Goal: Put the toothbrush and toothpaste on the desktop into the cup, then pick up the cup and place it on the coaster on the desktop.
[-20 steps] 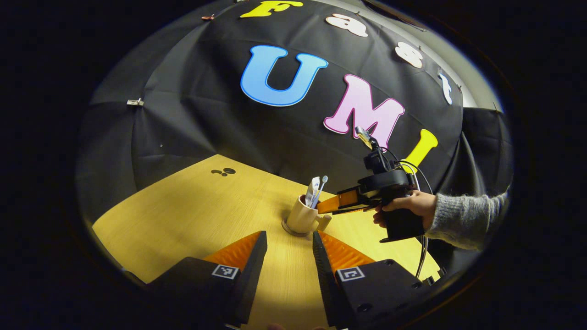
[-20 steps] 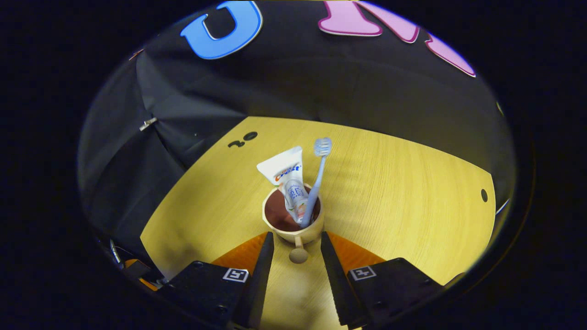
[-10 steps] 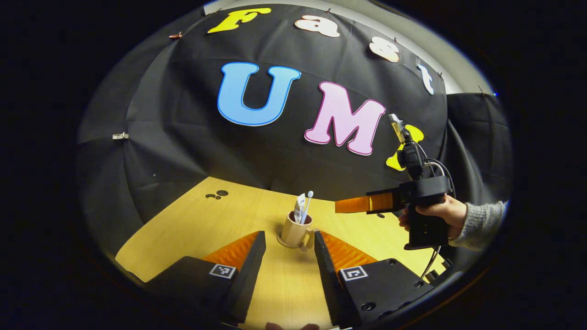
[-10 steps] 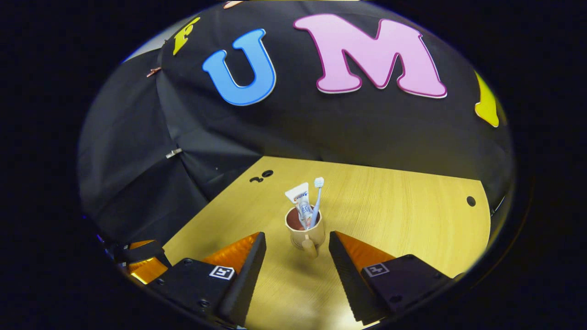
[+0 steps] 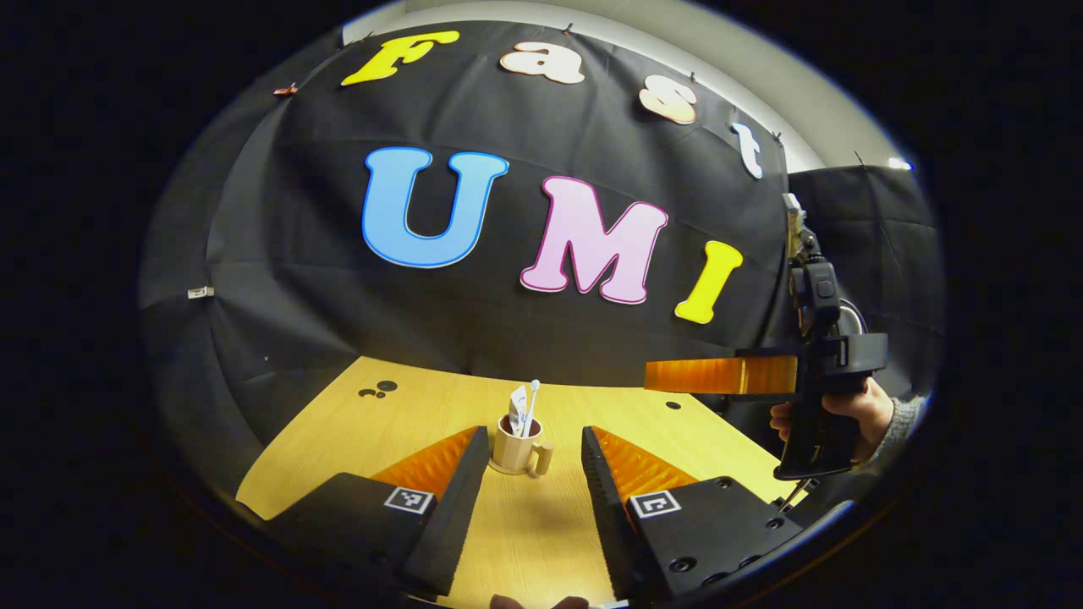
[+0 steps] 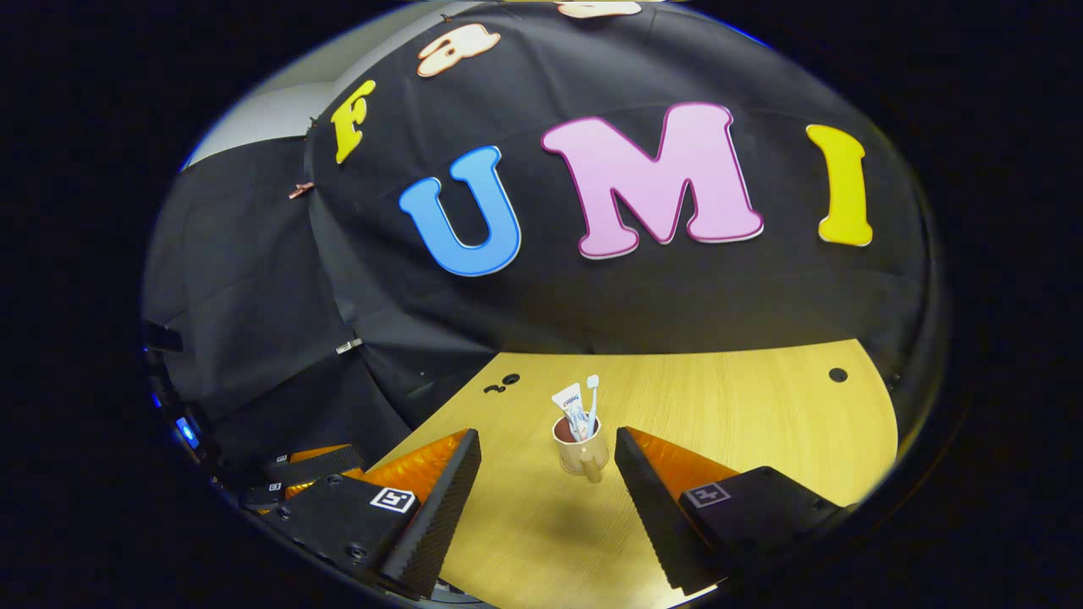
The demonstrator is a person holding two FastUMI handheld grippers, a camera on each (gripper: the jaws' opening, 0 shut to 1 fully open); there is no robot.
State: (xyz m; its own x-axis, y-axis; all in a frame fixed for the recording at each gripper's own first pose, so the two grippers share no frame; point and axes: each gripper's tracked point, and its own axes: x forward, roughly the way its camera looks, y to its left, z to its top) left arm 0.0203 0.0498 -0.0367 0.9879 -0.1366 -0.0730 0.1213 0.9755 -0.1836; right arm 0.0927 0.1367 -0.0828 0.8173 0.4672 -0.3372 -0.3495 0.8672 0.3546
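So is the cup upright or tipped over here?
Upright: the cup stands on the table, toothbrush and toothpaste sticking up from it, both claws apart from it.

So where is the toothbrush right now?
The toothbrush stands head up in the beige cup beside the toothpaste tube, mid-desktop, ahead of both open tongs.

Light wooden table bearing a round coaster; on the coaster stands a beige cup, handle turned aside.
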